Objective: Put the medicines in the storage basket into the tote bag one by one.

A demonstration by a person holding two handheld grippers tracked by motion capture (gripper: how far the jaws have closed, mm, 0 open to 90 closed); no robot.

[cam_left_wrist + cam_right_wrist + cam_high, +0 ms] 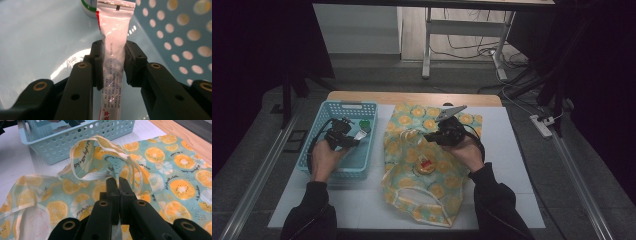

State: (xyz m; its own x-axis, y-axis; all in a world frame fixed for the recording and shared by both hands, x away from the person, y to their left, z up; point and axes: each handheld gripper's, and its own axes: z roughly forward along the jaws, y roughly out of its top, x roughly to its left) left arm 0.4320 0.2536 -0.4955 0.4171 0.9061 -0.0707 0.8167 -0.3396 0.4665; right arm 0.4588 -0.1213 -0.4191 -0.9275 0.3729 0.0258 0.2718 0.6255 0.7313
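A light blue perforated basket point(343, 106) stands at the table's left. Inside it, my left gripper point(356, 138) is shut on a white tube point(113, 30) with a red stripe, both pads pressing its middle. A green and white round container point(88, 8) lies on the basket floor just beyond the tube. My right gripper point(428, 136) rests over a teal bag with an orange-slice print point(437, 185), jaws together. Their tips point(118, 181) meet the fabric near a raised strap point(82, 157); whether they pinch cloth I cannot tell. A small red and yellow item point(427, 166) sits on the bag.
Basket and bag lie on a white mat point(512, 165) over a wooden table point(412, 96). The basket's holed wall point(175, 37) is close on the left gripper's right side. In the right gripper view the basket point(75, 137) stands just beyond the bag. A power strip point(542, 126) lies on the floor.
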